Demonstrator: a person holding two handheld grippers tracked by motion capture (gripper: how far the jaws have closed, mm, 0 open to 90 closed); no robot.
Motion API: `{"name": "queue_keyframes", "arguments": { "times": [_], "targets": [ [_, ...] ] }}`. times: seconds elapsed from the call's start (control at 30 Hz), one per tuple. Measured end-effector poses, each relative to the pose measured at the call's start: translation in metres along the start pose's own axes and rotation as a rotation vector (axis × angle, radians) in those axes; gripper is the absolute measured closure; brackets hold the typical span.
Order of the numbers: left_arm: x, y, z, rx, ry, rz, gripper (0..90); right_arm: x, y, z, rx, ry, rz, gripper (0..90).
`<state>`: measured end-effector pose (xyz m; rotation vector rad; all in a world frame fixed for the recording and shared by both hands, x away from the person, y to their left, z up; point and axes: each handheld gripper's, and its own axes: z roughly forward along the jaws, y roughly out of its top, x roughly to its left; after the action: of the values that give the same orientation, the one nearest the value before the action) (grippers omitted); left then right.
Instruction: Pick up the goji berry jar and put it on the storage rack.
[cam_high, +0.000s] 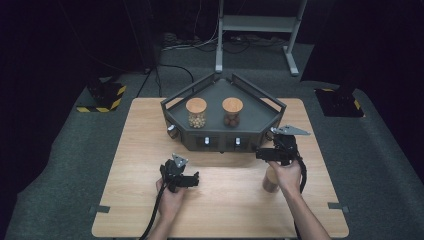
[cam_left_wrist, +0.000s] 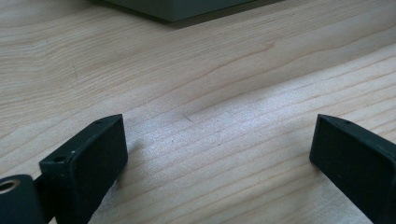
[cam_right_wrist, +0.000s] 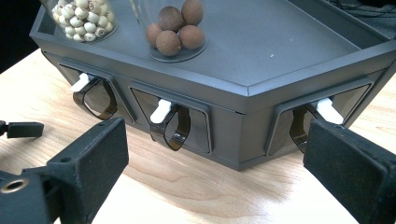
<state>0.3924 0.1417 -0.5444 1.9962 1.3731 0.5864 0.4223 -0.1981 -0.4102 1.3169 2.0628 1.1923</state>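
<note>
left tongs wide, holding nothing, low over bare bench in front of the grey tray. right tongs wide too, near the tray's front right corner, facing its handles. jar of pale beads and jar of brown balls stand on the tray. a brown jar stands on the bench just beside the right hand.

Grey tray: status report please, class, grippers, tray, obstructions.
Left gripper open, over bare table. Right gripper open, facing grey tray. Two jars on tray. Third jar by right hand.
</note>
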Motion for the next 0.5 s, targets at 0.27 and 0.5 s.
{"name": "queue_keyframes", "arguments": {
  "times": [0.27, 0.5],
  "targets": [
    [0.0, 0.0, 0.0, 0.0, 0.0, 0.0, 4.3, -0.0002, -0.0043, 0.0003, -0.001, 0.0, 0.002, 6.8],
    [0.0, 0.0, 0.0, -0.001, -0.001, -0.001, 4.3, -0.0017, -0.0089, -0.0015, 0.003, 0.006, 0.001, 6.6]
  ]
}}
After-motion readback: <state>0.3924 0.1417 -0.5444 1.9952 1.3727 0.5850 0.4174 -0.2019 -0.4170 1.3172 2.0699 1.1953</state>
